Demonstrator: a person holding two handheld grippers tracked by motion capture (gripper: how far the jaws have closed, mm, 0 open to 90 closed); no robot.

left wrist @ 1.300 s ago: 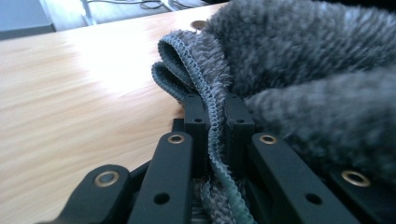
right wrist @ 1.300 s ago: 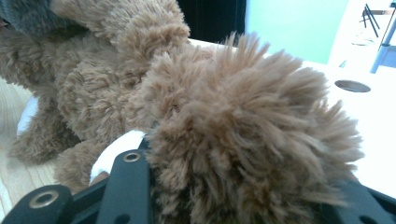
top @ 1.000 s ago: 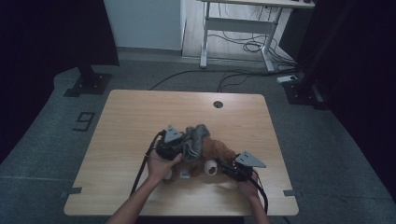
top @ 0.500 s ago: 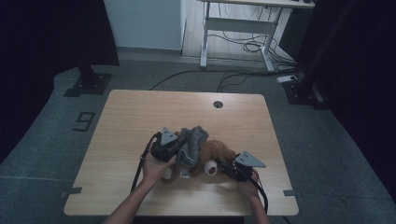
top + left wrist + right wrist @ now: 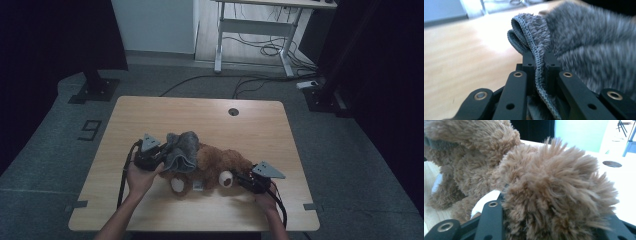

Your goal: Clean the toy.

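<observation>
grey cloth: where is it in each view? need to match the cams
High view: grey cloth left of centre, draped over the brown teddy bear, beside the left tongs.
Left gripper view: centre and right, its stitched hem pinched between the jaws.
Right gripper view: a dark grey strip at the top left edge, probably the cloth.
Shared landmark: the wooden table.

Around the work — a dim room
The wooden counter [image 5: 150,115] has a round cable hole [image 5: 233,111]; beyond it stands a white desk frame [image 5: 255,30] over tangled floor cables [image 5: 265,50].
</observation>
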